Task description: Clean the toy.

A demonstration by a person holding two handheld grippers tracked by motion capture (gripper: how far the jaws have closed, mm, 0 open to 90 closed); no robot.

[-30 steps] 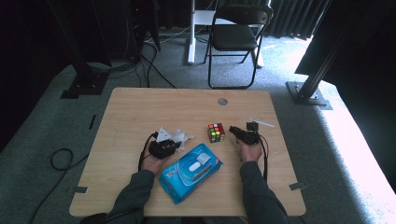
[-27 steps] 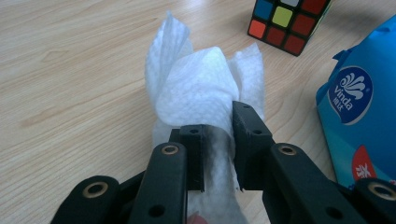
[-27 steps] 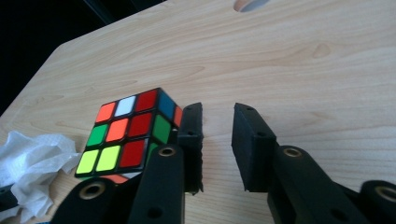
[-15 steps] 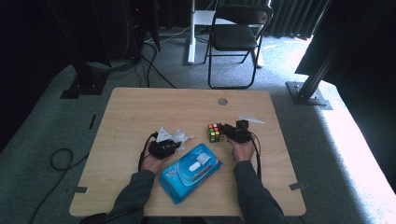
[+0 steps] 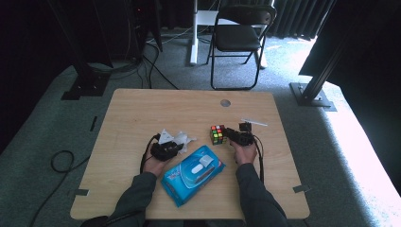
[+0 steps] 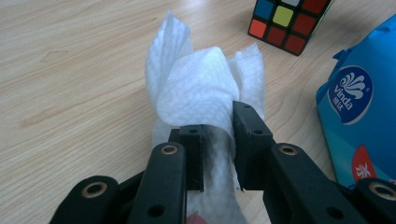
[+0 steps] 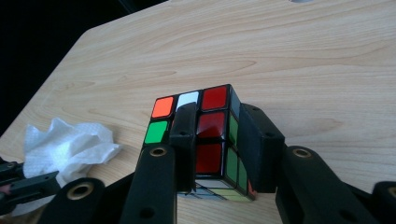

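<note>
Left gripper [image 6: 218, 140] has its jaws pinched on the white wipe [image 6: 201, 88], a crumpled, dimpled sheet that bunches up beyond the fingertips [image 6: 247, 116] and trails back between them. The blue wipes pack [image 6: 364, 107] lies just to one side. Right gripper [image 7: 219, 140] has just been closing: its jaws straddle one edge column of the colour cube [image 7: 205, 135], red stickers between the pads, green and orange beside them, cube resting on the table [image 7: 303, 60].

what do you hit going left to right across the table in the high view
left gripper shut on the white wipe → blue wipes pack → colour cube → right gripper clamped on the cube's side → thin white strip near the right edge
</note>
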